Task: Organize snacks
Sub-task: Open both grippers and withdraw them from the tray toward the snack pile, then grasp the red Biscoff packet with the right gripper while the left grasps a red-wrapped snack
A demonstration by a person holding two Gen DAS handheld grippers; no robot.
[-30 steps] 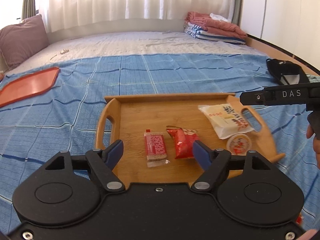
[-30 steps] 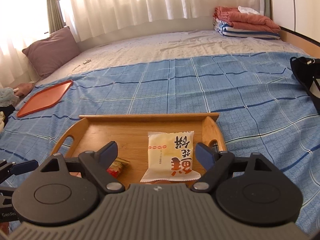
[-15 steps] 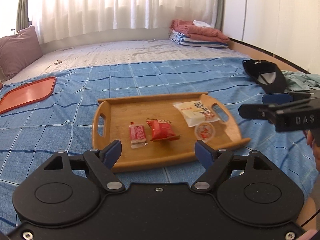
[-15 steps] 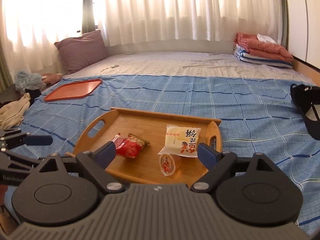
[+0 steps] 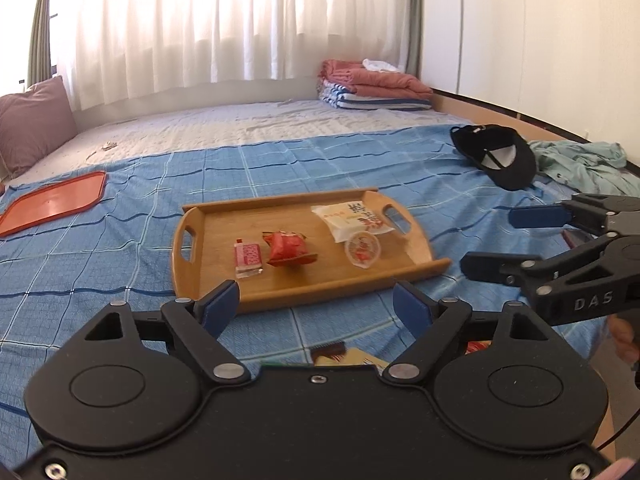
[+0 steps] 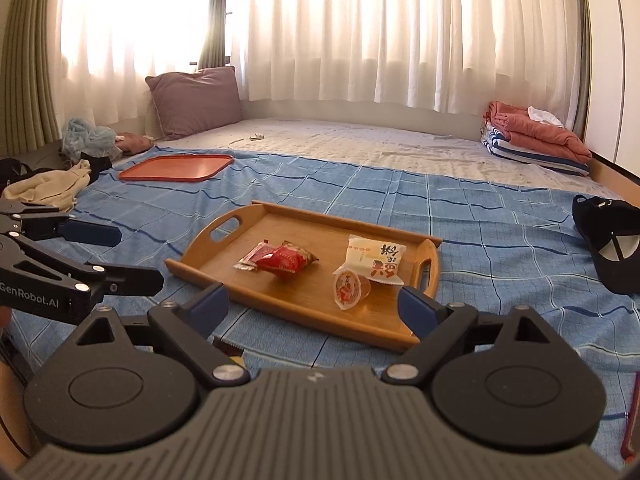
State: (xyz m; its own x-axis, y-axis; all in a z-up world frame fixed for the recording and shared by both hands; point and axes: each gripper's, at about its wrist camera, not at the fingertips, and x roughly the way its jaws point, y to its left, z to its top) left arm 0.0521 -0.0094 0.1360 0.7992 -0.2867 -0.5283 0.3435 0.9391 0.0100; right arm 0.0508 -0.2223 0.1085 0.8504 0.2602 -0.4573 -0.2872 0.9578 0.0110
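Both grippers, left gripper (image 5: 316, 304) and right gripper (image 6: 314, 310), have just been opening, jaws apart and empty; mid-frame, the wooden tray (image 5: 304, 286) holds four snacks (image 5: 289, 247).

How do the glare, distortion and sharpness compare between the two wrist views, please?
Right wrist view: the curtained window blows out white at upper left, and the frame edges bow strongly. Left wrist view: light is more even, the curtains are bright but keep their folds, and the wooden tray and its snacks look slightly soft.
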